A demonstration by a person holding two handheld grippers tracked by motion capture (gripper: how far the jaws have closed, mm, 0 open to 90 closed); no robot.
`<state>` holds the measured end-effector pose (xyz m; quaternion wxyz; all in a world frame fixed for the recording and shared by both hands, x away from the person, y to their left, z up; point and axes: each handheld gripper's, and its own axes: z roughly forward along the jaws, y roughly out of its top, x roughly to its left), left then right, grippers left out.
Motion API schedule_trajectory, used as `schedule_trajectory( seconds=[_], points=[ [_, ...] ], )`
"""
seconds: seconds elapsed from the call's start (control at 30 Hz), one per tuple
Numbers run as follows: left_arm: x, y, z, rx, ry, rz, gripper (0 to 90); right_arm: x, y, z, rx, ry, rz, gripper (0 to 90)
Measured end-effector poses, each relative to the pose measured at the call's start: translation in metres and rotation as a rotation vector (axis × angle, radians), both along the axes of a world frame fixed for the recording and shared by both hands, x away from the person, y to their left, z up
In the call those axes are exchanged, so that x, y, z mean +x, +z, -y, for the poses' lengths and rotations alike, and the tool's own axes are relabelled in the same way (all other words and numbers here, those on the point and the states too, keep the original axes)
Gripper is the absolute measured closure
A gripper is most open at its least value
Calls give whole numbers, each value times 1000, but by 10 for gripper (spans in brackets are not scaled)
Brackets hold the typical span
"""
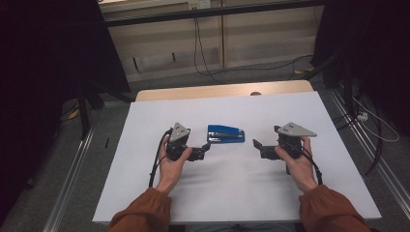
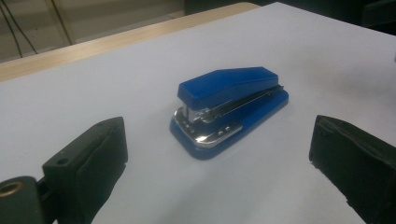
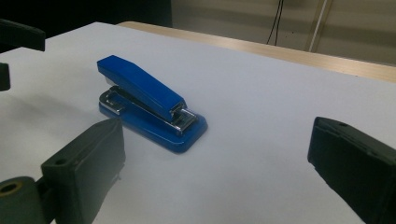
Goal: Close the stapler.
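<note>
Here we see a small blue metal-and-plastic stapler (image 1: pixel 226 133) lying flat near the middle of the white table (image 1: pixel 241 193), its long axis running left to right across it — between our two grippers. In the right gripper view its stapling end points toward that gripper. The left gripper (image 1: pixel 205 149) and right gripper (image 1: pixel 256 145) both stand spread wide, grasping nothing, near the stapler.

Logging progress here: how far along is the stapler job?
Barely begun. Nothing looks done: the stapler lies closed and untouched on the table. In hand: the left claw and right claw sit on either side of it, both open and empty, the left one nearer. Left: closing in, gripping the stapler and whatever follows.
</note>
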<state>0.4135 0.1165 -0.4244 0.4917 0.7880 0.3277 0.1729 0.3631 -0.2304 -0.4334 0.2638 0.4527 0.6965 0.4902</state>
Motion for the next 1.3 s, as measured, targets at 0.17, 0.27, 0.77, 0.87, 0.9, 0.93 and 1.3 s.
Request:
schedule_trajectory(
  seconds=[0.17, 0.27, 0.77, 0.87, 0.9, 0.93, 1.3],
  points=[
    [-8, 1, -4, -23, 9, 23, 46, -10, -1, 5, -6, -8, 12, 35],
    [-16, 5, -9, -34, 21, 51, 46, -14, 2, 8, 4, -30, 21, 28],
    [-37, 12, -47, -51, 138, 70, 38, -34, 9, 18, 28, -56, 36, 21],
    [-43, 14, -51, -49, 138, 82, 38, -38, 7, 19, 13, -71, 38, 16],
    [-45, 14, -53, -48, 139, 85, 38, -40, 6, 20, 18, -72, 37, 12],
    [-46, 14, -54, -49, 138, 88, 38, -41, 6, 20, 20, -73, 40, 10],
    [-68, 10, -69, -30, 157, 80, 38, -57, 4, 29, 4, -106, 60, 4]
  ],
)
